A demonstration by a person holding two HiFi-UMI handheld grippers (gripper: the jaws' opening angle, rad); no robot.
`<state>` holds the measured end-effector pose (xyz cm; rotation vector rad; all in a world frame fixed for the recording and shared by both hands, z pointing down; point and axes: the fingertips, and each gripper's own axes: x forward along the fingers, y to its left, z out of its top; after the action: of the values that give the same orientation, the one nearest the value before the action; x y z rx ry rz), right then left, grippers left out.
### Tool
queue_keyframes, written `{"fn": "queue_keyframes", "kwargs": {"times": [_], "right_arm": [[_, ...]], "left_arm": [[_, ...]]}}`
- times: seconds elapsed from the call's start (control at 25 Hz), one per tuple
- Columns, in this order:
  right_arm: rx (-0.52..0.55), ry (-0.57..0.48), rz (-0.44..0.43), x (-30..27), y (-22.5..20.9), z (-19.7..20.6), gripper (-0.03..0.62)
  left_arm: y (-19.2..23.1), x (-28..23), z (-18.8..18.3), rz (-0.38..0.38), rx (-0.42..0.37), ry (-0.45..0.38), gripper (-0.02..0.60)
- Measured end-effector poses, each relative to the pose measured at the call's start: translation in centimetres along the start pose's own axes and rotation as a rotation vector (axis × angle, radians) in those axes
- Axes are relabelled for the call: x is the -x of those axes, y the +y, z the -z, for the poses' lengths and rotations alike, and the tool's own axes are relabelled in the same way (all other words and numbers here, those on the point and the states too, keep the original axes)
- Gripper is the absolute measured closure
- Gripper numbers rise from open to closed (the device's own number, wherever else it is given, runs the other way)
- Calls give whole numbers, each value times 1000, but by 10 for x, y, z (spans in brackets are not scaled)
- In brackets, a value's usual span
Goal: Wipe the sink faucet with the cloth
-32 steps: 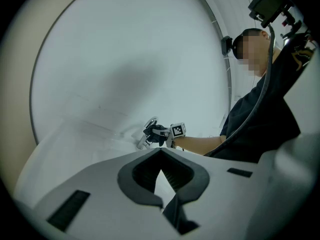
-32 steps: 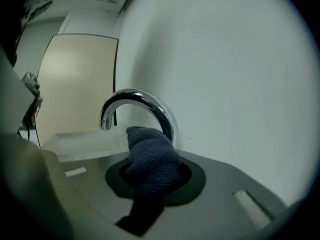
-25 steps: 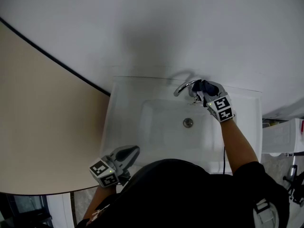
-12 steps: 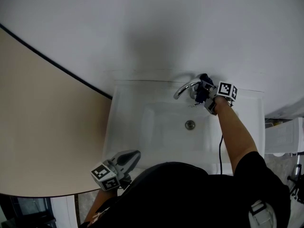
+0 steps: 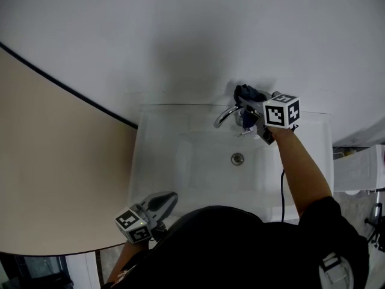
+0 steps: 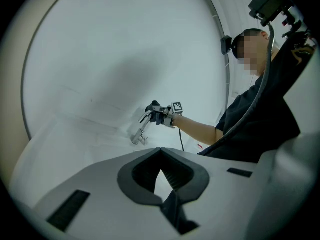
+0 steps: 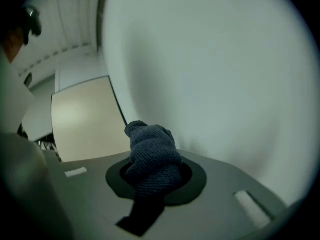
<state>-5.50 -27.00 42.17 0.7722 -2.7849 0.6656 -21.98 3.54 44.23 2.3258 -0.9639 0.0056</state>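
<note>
White wall (image 5: 180, 35) fills most of what I see, and the white sink (image 5: 144, 161) stands against it below me. At the back edge of the sink is the chrome faucet (image 5: 224, 115), with its spout curving toward the basin.

I hold the right gripper (image 5: 254, 108) up at the top of the faucet, on the wall side. It is clenched on the dark blue cloth (image 7: 150, 156), which bulges out between the jaws as a bunched wad. From the head view the cloth is at the head of the faucet. I cannot tell if it presses on the metal, because the right gripper view shows only wall behind the wad.

The left gripper (image 5: 165, 200) rests at the near left corner of the sink, well apart from the faucet. Its jaws are closed together with nothing between them.

I judge that the wiping is in hand, at the upper part of the faucet. For the next move I must bring the wad down on the chrome and draw it along the spout, keeping the grasp firm so the cloth does not slip out.
</note>
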Motion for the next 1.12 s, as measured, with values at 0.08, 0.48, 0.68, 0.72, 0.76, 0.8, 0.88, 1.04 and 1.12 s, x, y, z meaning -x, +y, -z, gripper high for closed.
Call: {"fn": "queue_keyframes", "kwargs": {"times": [0.08, 0.48, 0.68, 0.72, 0.76, 0.8, 0.88, 1.04, 1.12], "right_arm": [[241, 91, 35, -9, 25, 1, 548], [1038, 595, -54, -52, 113, 164, 539], [532, 338, 92, -5, 59, 146, 539], [432, 317, 132, 5, 38, 146, 539], [368, 319, 162, 13, 20, 151, 539], [335, 331, 177, 18, 8, 158, 539], [355, 360, 178, 19, 6, 165, 537], [577, 462, 115, -6, 49, 173, 537], [617, 552, 124, -15, 46, 192, 537]], "left_arm": [[-2, -3, -2, 6, 4, 0, 581], [-3, -3, -1, -34, -4, 28, 581], [2, 3, 5, -56, 0, 47, 581], [1, 3, 4, -51, 11, 42, 581], [0, 1, 4, -45, 19, 40, 581], [-2, -1, 5, -38, 22, 42, 581], [-7, -7, 5, -23, 19, 52, 581], [-14, -18, 3, -3, 5, 64, 581], [-16, -19, 1, -5, -8, 61, 581]]}}
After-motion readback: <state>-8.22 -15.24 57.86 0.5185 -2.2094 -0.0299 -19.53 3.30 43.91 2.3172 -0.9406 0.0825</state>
